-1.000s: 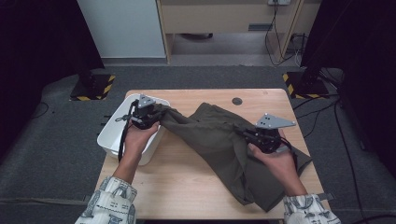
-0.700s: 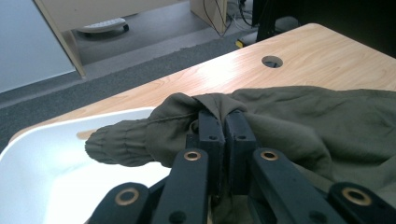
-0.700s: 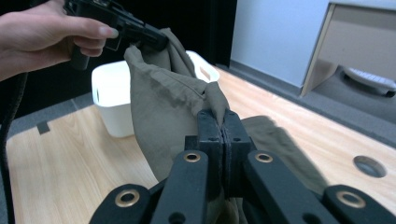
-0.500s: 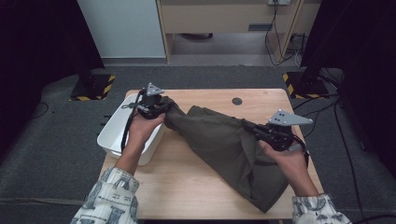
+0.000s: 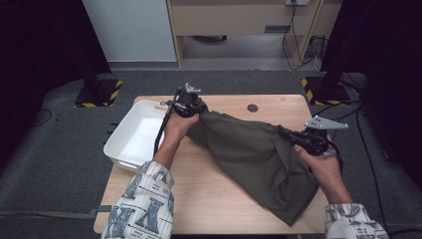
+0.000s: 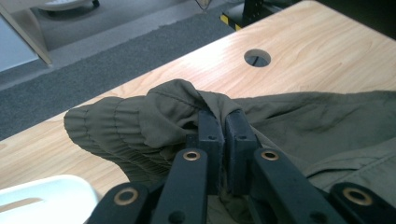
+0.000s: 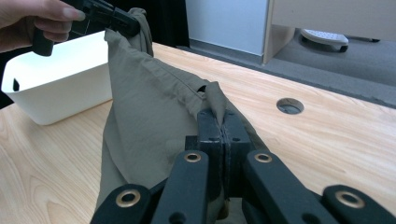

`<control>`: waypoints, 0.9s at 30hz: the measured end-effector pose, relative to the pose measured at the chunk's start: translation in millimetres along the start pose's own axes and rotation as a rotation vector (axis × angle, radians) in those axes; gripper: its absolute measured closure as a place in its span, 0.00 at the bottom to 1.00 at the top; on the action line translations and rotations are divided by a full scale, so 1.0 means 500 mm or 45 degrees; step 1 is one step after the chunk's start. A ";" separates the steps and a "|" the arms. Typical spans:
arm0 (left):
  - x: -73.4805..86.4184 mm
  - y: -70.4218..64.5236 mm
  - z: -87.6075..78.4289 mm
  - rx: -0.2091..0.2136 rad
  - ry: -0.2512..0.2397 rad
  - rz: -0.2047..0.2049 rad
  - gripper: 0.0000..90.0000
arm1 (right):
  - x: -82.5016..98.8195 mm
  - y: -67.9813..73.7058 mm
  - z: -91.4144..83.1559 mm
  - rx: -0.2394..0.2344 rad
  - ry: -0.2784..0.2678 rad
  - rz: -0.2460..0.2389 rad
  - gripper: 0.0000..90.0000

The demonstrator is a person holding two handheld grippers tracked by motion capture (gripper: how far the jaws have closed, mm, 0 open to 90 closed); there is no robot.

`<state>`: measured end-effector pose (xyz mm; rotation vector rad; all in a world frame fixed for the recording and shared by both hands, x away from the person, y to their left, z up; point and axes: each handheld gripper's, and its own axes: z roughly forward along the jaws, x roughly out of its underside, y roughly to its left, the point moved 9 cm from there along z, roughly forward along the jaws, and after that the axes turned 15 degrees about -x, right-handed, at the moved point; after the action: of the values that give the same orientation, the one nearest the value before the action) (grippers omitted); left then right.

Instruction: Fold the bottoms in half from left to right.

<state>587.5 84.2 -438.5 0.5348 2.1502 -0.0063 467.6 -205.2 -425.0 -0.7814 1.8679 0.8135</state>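
An olive-green garment [image 5: 254, 154] hangs stretched between my two grippers above the wooden table [image 5: 199, 199], its lower part draping toward the front right edge. My left gripper [image 5: 195, 107] is shut on the gathered waistband [image 6: 154, 121] near the table's back, beside the bin. My right gripper [image 5: 291, 137] is shut on the opposite edge of the garment [image 7: 154, 107] at the right side of the table. In the right gripper view a fold of cloth [image 7: 215, 105] pokes up between the closed jaws, and the left gripper [image 7: 133, 27] holds the far end.
A white plastic bin [image 5: 132, 134] stands at the table's left edge, overhanging it. A round cable hole [image 5: 253, 107] is in the tabletop near the back. Grey carpet surrounds the table; stand bases with yellow-black tape [image 5: 97, 92] sit on the floor behind.
Both grippers moved apart and toward the back of the table, the left from over the bin to the table's back, the right farther right. The garment is now pulled taut between them.
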 end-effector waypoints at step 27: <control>0.020 -0.048 -0.045 0.082 -0.128 -0.030 0.44 | 0.138 -0.119 -0.097 0.156 -0.041 0.245 0.99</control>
<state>555.8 70.7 -437.4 0.5347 2.0637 -0.1134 465.2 -290.4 -483.2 -0.5152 1.9646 0.8168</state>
